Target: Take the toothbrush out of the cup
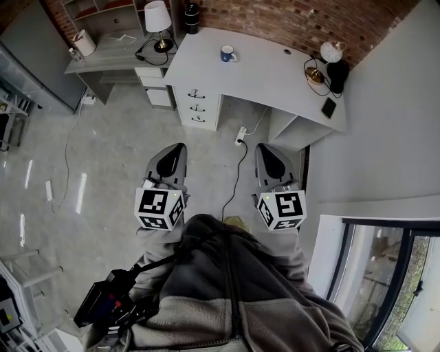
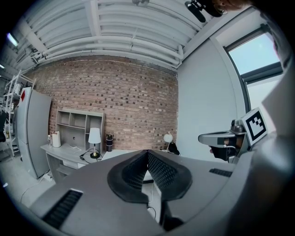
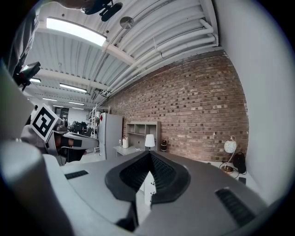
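Observation:
A blue-and-white cup (image 1: 228, 53) stands on the white desk (image 1: 275, 79) at the far side of the room; something pale shows at its mouth, too small to name as a toothbrush. Both grippers hang in front of my body over the floor, well short of the desk. My left gripper (image 1: 175, 149) has its jaws closed together with nothing held, and its tips (image 2: 147, 152) meet in its own view. My right gripper (image 1: 269, 150) is likewise shut and empty (image 3: 150, 154). The cup does not show in either gripper view.
A drawer unit (image 1: 197, 106) sits under the desk's left end. A globe lamp (image 1: 331, 51) and a phone (image 1: 328, 106) are on its right end. A grey desk with a table lamp (image 1: 158, 20) stands left. A power strip (image 1: 240, 135) and cable lie on the floor.

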A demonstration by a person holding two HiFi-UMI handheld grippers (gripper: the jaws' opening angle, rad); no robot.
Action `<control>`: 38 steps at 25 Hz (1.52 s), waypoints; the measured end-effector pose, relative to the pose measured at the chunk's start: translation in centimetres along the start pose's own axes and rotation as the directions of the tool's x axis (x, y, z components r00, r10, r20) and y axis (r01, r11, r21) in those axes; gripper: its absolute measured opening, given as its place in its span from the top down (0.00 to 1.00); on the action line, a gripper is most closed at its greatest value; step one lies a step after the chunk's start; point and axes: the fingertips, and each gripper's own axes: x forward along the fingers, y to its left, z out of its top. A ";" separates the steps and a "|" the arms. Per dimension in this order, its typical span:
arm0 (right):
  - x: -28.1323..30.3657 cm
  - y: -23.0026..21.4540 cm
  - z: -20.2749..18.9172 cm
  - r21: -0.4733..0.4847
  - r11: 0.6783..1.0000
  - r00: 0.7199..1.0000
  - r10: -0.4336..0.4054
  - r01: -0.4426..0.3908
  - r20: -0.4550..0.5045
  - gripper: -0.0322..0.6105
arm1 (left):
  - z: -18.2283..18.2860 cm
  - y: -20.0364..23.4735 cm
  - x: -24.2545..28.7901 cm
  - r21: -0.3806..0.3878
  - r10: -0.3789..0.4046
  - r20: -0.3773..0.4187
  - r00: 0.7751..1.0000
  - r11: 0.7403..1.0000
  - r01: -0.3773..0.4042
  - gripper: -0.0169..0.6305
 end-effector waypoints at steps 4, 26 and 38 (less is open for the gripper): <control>0.2 -0.3 -0.1 0.006 1.000 1.000 0.001 -0.001 -0.003 0.95 | -0.1 0.4 0.2 -0.002 0.011 -0.010 1.000 1.000 -0.011 0.97; 18.3 -7.2 0.3 0.064 0.993 0.995 0.100 -0.100 0.002 0.95 | 2.2 9.4 14.1 0.009 0.112 -0.040 0.993 0.994 -0.111 0.97; 31.5 -17.7 3.5 0.080 0.988 0.991 0.135 -0.135 0.013 0.95 | 7.6 12.9 29.9 0.039 0.111 -0.036 0.993 0.993 -0.110 0.97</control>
